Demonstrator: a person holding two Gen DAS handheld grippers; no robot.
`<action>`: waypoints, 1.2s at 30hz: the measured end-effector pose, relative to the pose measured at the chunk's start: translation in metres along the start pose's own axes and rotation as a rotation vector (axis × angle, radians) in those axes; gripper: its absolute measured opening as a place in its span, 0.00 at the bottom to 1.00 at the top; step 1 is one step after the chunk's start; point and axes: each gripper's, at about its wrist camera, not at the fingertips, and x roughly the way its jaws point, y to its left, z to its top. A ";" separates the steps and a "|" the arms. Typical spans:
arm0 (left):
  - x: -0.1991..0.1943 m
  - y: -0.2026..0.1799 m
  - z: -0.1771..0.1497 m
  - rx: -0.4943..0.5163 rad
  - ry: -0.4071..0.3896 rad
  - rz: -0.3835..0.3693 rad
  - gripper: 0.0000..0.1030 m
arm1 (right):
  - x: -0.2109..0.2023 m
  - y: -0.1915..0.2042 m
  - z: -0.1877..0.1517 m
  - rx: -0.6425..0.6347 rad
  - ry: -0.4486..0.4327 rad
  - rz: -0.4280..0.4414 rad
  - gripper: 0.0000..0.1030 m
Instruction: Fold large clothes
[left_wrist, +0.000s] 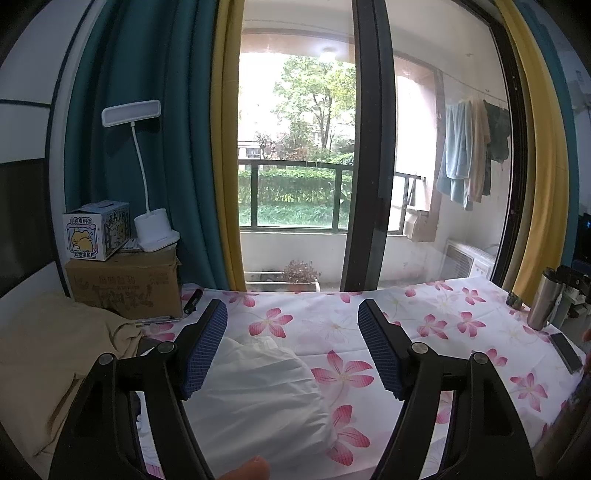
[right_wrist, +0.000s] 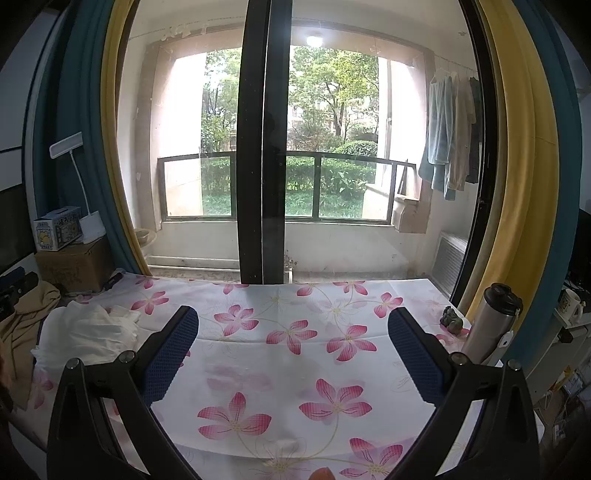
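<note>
Hovering over floral tablecloth: left gripper jaws wide apart, empty, above white garment near left edge; right gripper equally spread, empty.

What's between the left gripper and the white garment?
Nothing visible. The left gripper is open, and the white garment lies crumpled on the floral cloth directly below and between its fingers. The beige garment sits off to the left.

Both wrist cameras are looking low across the floral tablecloth toward the balcony door.
Left view is sitting further left, close over the white garment; both are sharing the door frame and cardboard box.
</note>
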 end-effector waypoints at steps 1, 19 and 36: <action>0.000 0.000 0.000 0.000 0.002 -0.002 0.74 | 0.000 0.000 0.000 0.000 0.001 0.001 0.98; 0.002 -0.004 -0.002 -0.011 0.011 -0.008 0.74 | 0.001 0.001 0.000 0.001 0.007 0.004 0.98; 0.001 -0.009 -0.006 0.007 0.002 -0.017 0.74 | 0.003 0.000 -0.002 0.006 0.013 0.004 0.98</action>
